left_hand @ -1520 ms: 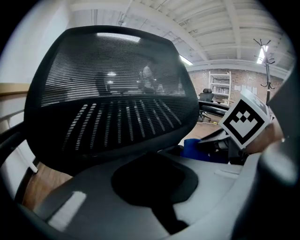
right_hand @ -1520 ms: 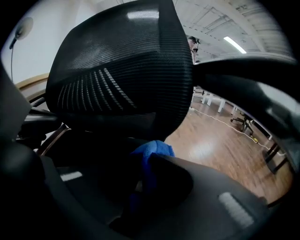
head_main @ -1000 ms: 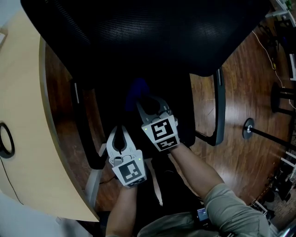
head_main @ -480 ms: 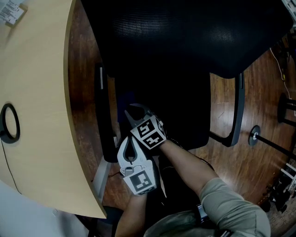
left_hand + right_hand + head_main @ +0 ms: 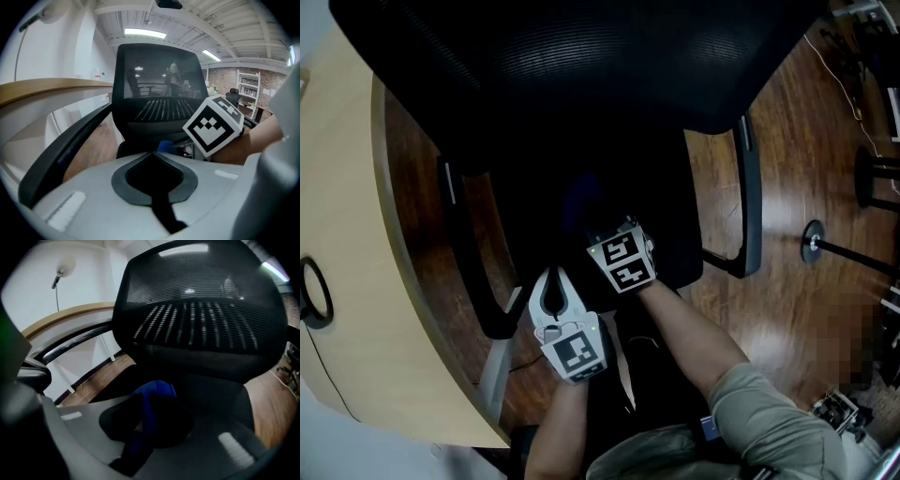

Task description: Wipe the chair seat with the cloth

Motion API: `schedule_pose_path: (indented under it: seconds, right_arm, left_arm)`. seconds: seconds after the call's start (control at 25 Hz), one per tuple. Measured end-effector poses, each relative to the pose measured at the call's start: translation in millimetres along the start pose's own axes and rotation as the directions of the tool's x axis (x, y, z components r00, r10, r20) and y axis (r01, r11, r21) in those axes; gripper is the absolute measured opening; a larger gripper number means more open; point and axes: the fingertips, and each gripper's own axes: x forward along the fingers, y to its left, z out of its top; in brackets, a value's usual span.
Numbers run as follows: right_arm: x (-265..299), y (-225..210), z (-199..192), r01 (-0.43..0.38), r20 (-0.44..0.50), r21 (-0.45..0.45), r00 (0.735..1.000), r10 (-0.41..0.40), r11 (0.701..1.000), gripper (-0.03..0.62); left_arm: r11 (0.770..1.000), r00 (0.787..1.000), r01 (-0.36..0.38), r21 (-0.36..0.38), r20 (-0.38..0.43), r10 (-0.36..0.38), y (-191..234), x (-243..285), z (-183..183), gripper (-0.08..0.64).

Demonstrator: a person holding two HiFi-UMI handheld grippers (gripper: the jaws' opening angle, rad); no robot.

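A: Entry, left to right. The desk [image 5: 356, 281] and the left armrest [image 5: 464, 253] are in their usual places. What is the left gripper doing?

B: The left gripper [image 5: 551, 278] hovers at the front-left corner of the chair seat [image 5: 675, 216]. It kept that post through the last stroke. In its own view the fingers are pressed together tip to tip with nothing between them. Idle, plays no part in the wipe.

A: And the cloth?

B: The blue cloth [image 5: 157, 392] is pinched in the right gripper [image 5: 143, 425]. Its fingers are closed on a bunched fold, and the loose end rests on the seat ahead of them. From the head view the cloth [image 5: 581, 199] is only a dim blue patch, about mid-seat and below the backrest [image 5: 581, 66].

A: What changed?

B: A moment ago the right gripper [image 5: 605, 228] had swung across to the seat's left edge, close above the left gripper. Now it is back near the middle, its marker cube [image 5: 623, 262] well clear of the left gripper. The head camera also shifted, so I judge this against the armrests.

A: Meaning?

B: My reading is one sideways stroke out and back, so wiping is under way. The left and middle of the seat look covered. The strip toward the right armrest [image 5: 750, 206] and the rear under the backrest probably still need passes. The grip looks secure, no slack showing.
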Motion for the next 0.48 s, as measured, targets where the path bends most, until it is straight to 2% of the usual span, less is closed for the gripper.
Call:
schedule_pose_path:
  seconds: [0.12,0.2,0.48]
  right_arm:
    - [-34,-51,-14,0.101,0.002,0.061,0.995,-0.102,0.993,0.051]
    - [-58,-84,-28,0.177,-0.001,0.114,0.984,-0.178,0.978,0.051]
    - [-121,-170,-73,0.366,-0.021,0.269,0.927,-0.375,0.891,0.051]
  left_arm:
    - [0.998,0.998,0.056,0.043,0.018,-0.057,-31,13,13,0.005]
    - [0.993,0.994,0.099,0.071,0.037,-0.101,-56,21,19,0.005]
    - [0.961,0.972,0.226,0.161,0.026,-0.233,-133,38,31,0.005]
